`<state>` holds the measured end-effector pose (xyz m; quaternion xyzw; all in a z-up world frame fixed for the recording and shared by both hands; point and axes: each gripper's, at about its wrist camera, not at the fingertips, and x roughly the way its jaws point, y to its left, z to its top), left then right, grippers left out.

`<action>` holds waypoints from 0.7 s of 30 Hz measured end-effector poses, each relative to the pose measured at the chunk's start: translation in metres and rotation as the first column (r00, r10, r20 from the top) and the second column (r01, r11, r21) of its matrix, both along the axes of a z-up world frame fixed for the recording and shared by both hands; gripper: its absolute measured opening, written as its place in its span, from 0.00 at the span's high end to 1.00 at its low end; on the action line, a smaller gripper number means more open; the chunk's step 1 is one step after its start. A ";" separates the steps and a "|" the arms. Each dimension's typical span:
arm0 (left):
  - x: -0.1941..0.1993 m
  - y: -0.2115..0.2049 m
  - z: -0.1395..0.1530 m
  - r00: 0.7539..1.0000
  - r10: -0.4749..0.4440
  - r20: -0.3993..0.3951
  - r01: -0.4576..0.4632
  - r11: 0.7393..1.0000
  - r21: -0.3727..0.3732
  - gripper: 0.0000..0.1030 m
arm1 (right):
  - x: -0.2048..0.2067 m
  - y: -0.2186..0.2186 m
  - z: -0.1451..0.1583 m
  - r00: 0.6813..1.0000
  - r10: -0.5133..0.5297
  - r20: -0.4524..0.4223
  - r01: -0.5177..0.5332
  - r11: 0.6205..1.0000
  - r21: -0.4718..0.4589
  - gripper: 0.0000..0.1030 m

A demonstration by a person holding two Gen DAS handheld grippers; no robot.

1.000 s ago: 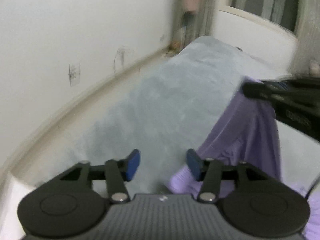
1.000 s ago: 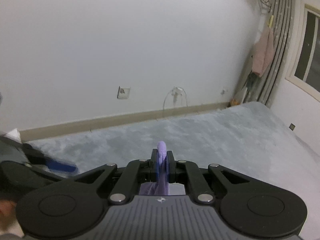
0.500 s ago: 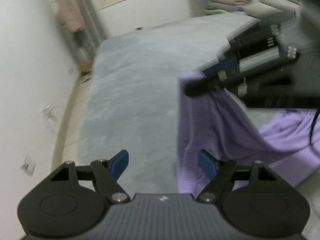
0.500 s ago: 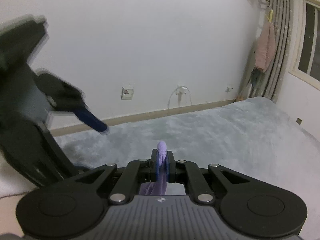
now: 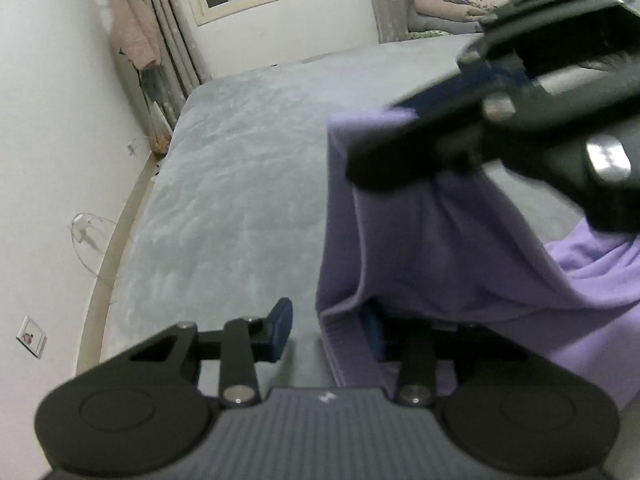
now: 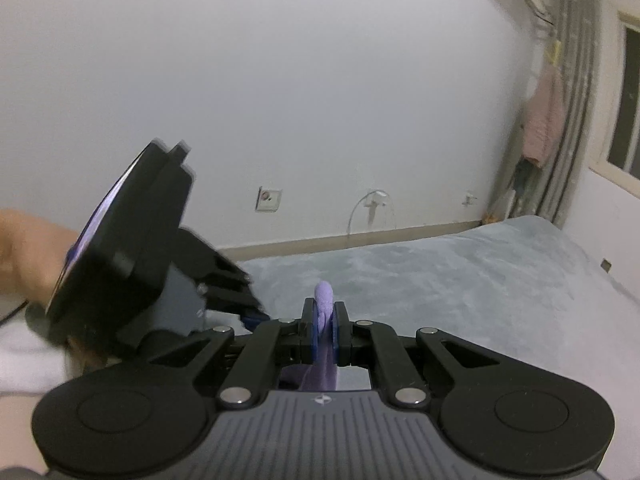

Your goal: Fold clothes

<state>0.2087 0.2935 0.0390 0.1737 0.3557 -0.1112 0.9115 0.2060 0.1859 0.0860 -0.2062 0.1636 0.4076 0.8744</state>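
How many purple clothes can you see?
1. The purple garment hangs over the grey bed, pinched at its top edge in the right gripper, its lower edge between the open jaws of the left gripper. More could be hidden outside the views.

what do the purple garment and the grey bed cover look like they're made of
Purple garment: soft matte knit or fleece, probably; it drapes in heavy rounded folds with a stitched hem, no sheen. Grey bed cover: plush, short-pile fabric, likely velvet or fleece; its surface shows mottled light and dark brush marks.
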 end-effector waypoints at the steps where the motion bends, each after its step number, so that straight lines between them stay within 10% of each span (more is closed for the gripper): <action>1: 0.000 0.002 -0.002 1.000 0.017 -0.005 -0.017 1.000 0.010 0.68 | -0.004 0.003 -0.003 1.000 0.008 0.007 -0.008 1.000 -0.011 0.94; 10: -0.013 0.038 0.016 0.991 0.127 -0.036 -0.129 0.991 -0.046 0.62 | -0.021 0.018 -0.029 0.998 0.030 0.049 -0.025 0.995 -0.097 0.93; 21: -0.066 0.103 0.047 0.937 0.345 -0.060 -0.350 0.915 -0.200 0.60 | -0.048 0.055 -0.073 0.997 0.064 -0.034 -0.069 0.982 -0.173 0.93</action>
